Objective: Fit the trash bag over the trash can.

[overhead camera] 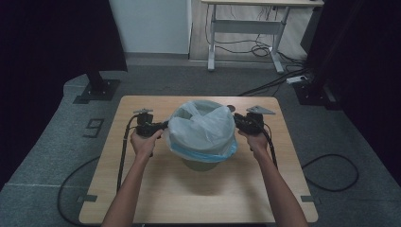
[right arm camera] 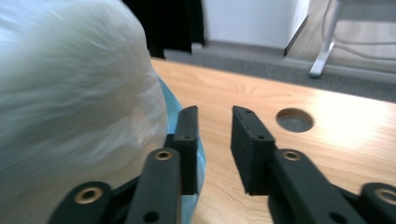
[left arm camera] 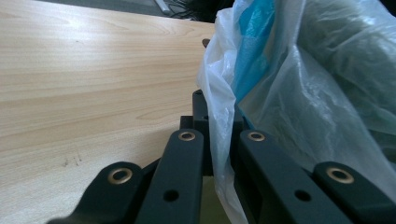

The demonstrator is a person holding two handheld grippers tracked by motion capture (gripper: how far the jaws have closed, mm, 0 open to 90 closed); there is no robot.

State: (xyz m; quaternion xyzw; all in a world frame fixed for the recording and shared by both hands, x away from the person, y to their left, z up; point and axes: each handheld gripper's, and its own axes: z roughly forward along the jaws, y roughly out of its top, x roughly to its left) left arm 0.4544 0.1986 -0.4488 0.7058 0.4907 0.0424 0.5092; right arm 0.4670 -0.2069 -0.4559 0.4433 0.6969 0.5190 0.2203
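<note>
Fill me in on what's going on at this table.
A person is fitting a plastic bag over a small bin in the middle of a wooden table. The left gripper is shut on the bag's edge. The right gripper stands open beside the bag, nothing between its jaws.

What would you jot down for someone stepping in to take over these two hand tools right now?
Left gripper: jaws shut on the plastic bag at its left side.
Right gripper: jaws open, nothing between them, beside the bag's right side.
The bag lines the bin at mid table, its blue-edged rim folded over the bin's top.
Done: bag seated in the bin, left side gripped.
Left: probably regrip the right side and carry on with the bag.
</note>
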